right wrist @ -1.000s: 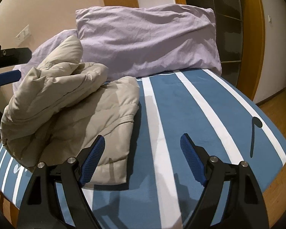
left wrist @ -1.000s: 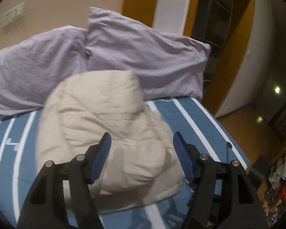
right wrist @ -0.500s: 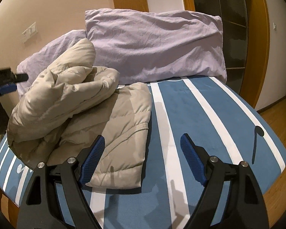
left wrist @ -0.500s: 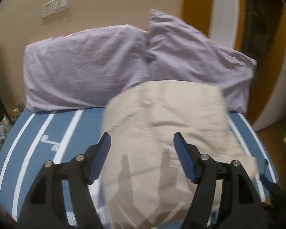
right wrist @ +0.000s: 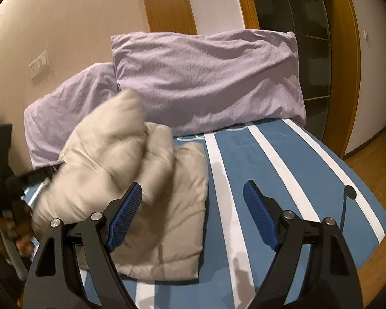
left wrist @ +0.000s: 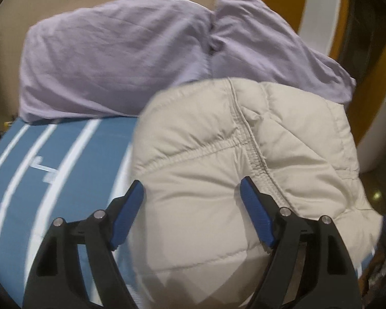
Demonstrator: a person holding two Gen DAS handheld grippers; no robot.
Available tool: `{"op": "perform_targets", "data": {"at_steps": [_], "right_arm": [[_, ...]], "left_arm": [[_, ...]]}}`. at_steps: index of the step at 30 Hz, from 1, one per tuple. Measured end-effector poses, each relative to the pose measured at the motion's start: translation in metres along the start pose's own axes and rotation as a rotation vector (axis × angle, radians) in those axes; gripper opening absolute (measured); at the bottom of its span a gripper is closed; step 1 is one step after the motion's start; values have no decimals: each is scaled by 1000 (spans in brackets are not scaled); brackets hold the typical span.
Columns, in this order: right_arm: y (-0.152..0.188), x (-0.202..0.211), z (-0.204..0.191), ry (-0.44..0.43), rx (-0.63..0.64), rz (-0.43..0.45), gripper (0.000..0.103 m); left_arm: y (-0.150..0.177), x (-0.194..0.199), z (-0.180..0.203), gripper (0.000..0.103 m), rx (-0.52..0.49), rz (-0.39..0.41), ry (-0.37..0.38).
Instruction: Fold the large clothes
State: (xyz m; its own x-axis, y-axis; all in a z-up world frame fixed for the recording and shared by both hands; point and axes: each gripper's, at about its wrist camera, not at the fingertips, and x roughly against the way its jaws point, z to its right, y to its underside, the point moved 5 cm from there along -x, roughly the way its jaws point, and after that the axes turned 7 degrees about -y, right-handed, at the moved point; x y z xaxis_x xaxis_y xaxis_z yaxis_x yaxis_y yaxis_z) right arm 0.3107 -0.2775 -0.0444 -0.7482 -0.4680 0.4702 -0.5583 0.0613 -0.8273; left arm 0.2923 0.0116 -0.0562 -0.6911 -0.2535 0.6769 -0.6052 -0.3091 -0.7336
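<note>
Half the beige jacket [right wrist: 131, 180] (upper fold) is motion-blurred.

Jacket on bed, pillows behind

The jacket [right wrist: 151, 193] lies on the left part of the bed [right wrist: 283, 159]; two pillows [right wrist: 208, 82] stand side by side behind it, against the wall [right wrist: 64, 25].

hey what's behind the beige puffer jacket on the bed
Behind the beige puffer jacket two lilac pillows lean against the wall at the head of the blue striped bed. The jacket hides part of the nearer pillow's lower edge and whatever bedding lies under it.
</note>
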Motion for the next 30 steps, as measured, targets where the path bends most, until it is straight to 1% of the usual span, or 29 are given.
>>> {"op": "perform_targets", "data": {"at_steps": [6,10,11,13,17,26,30], "right_arm": [[-12,-2,-10,-26,6,17,80],[-11,-13,-21,-61,11,-6,74],[-9,-17,-25,-66,18,-18,71],[-4,-26,-32,-71,33,-43,69],[9,-43,-40,-67,50,-91,67],[20,-54,-37,-45,47,-112,66],[29,-65,-33,-35,48,-155,66]], "left_arm": [[19,3,30,78,-92,25,31],[28,6,44,78,-126,32,43],[28,5,46,78,-130,34,42],[27,3,46,78,-127,34,44],[26,0,43,78,-115,25,58],[26,-1,43,78,-122,33,57],[25,2,43,80,-132,37,54]]}}
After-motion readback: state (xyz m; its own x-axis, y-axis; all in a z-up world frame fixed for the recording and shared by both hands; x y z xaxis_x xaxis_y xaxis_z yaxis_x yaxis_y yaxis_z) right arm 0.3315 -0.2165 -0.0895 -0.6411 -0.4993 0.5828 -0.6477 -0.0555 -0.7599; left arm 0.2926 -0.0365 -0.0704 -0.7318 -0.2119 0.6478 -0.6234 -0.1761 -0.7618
